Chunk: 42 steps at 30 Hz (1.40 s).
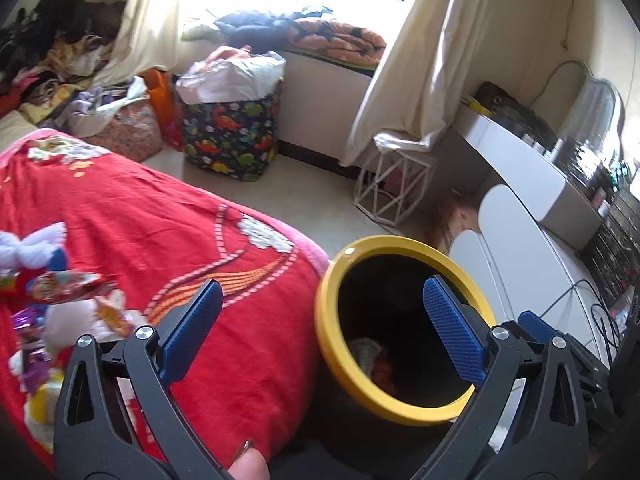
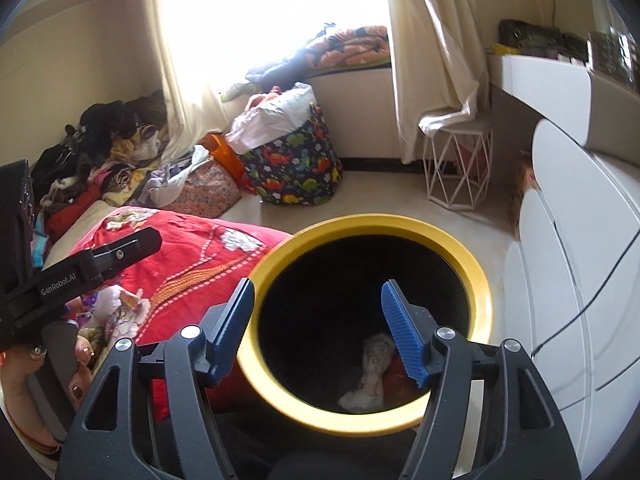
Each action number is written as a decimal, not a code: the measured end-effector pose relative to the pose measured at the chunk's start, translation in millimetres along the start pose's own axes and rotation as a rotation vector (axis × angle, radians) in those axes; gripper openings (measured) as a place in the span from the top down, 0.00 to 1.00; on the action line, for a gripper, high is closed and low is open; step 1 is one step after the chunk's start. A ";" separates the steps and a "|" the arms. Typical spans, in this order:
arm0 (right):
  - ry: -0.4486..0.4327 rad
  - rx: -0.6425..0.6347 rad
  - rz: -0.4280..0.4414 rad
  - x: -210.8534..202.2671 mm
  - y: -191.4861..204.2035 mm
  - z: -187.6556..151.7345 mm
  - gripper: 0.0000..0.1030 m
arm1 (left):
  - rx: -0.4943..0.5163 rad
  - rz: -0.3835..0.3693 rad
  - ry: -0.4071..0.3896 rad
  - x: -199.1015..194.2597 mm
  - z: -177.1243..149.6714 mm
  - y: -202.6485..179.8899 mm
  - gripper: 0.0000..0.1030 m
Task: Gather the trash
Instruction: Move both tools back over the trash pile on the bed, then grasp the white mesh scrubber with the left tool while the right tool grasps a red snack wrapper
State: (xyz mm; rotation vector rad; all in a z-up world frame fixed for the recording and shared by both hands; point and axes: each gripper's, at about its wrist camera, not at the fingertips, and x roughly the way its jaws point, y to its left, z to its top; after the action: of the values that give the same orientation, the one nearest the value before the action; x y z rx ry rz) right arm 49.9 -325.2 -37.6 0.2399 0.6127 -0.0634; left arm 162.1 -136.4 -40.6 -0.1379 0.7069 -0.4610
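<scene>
**Desk:** What's in front of the two cameras?

**Photographer:** A bedroom by a bright window. A black bin with a yellow rim [image 2: 480, 280] stands on the floor, hard against the corner of a bed covered by a red blanket [image 1: 180, 240]. The right tongs [image 2: 320, 328] hang over the bin's mouth, spread wide, nothing between the blue pads. One pad sits over the near rim, the other over the dark interior.

**Desk:** And the left?

**Photographer:** The left tongs [image 1: 322, 328] are also wide open and empty, straddling the edge of the bed and the bin: one pad over the blanket, the other over the bin's opening.

**Desk:** Where is the trash?

**Photographer:** Some lies at the bottom of the bin: a crumpled white wad [image 2: 370, 376] with something red [image 2: 396, 376] beside it. More sits on the bed: shiny snack wrappers [image 1: 60, 286], at the left edge of the left view, among soft toys [image 1: 24, 248]. The tongs are well apart from those.

**Desk:** Anything else worth naming?

**Photographer:** A dinosaur-print basket [image 2: 296, 164] stuffed with plastic bags by the window, a white wire stool [image 2: 458, 164] under the curtain, and white drawers [image 2: 580, 280] to the right of the bin. The person's left hand [image 2: 48, 376], with dark-painted nails, grips the other handle at the left of the right view.
</scene>
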 end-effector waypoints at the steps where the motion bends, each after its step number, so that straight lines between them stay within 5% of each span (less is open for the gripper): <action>1: -0.001 -0.008 0.009 0.1 5.5 1.3 0.36 | -0.005 0.006 -0.003 -3.0 1.0 3.5 0.10; 26: 0.041 -0.286 0.213 26.2 159.7 1.1 0.28 | -0.241 0.190 -0.120 -86.1 -4.1 137.6 0.10; 42: 0.110 -0.321 0.325 68.5 232.1 -10.4 0.27 | -0.447 0.379 -0.154 -128.2 -27.4 258.2 0.10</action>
State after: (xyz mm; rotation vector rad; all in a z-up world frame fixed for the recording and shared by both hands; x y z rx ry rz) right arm 130.2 -96.6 -37.9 0.0296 0.6761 0.3613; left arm 152.2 152.6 -56.1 -0.4457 0.6566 0.0763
